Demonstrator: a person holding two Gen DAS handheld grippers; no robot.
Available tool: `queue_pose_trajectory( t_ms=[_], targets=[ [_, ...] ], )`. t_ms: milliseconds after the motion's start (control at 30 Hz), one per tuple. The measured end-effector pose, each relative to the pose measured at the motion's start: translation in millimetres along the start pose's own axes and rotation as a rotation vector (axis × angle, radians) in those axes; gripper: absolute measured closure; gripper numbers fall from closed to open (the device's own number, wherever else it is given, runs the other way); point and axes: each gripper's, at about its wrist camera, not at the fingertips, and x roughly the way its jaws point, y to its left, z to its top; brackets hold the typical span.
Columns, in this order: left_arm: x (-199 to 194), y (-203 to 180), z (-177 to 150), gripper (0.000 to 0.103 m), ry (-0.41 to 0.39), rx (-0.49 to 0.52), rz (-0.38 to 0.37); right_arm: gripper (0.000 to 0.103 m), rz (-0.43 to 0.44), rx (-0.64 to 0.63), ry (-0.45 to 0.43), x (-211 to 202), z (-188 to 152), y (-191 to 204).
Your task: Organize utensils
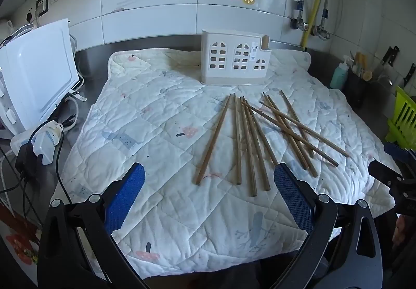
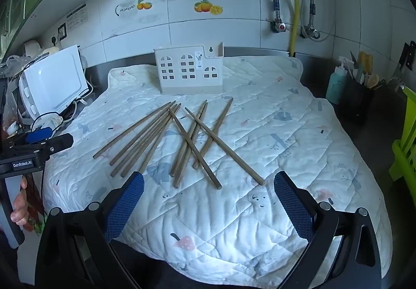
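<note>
Chopsticks (image 1: 249, 143) lie loose on the quilted mat (image 1: 156, 112), nine or so, wooden. One fanned group of about five on the left side of the pile, tips converging toward the holder; the rest crossed over each other to the right (image 2: 197, 143). All flat on the mat, none held.

White utensil holder (image 1: 234, 61) with house-window cutouts stands upright at the far edge of the mat, just beyond the chopstick tips, apart from them. Can't see inside it.

Left tongs (image 1: 209, 185): spread wide, nothing between the blue pads (image 1: 124, 195). Hovering low over the near edge of the mat, pointed at the fanned group; the thick chopstick ends sit just ahead of the gap.

Right tongs (image 2: 209, 192): also wide apart, holding nothing, pads (image 2: 293, 200) either side of the crossed group's near ends, not touching.

The left tool's body shows at the left edge of the right view, person's hand (image 2: 19, 208) gripping its handle.

Around: white appliance (image 1: 36, 73) left of the mat on the steel surface (image 1: 91, 73), with plugs and cables (image 1: 44, 143) just beside it. Right side: teal bottle (image 1: 339, 76), dark utensil pot (image 2: 357, 99), green rack (image 1: 403, 120). Tiled wall behind with yellow pipe (image 1: 316, 0). Nothing lies between either tongs and the chopsticks.
</note>
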Motion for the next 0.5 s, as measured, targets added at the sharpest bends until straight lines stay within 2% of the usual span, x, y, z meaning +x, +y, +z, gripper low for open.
queue_pose_trajectory(
  t_ms=[500],
  targets=[
    [-7.4, -10.2, -1.5, 0.005, -0.036, 0.032, -0.001, 0.006, 0.012, -0.001, -0.022, -6.8, 1.3, 0.8]
  ],
)
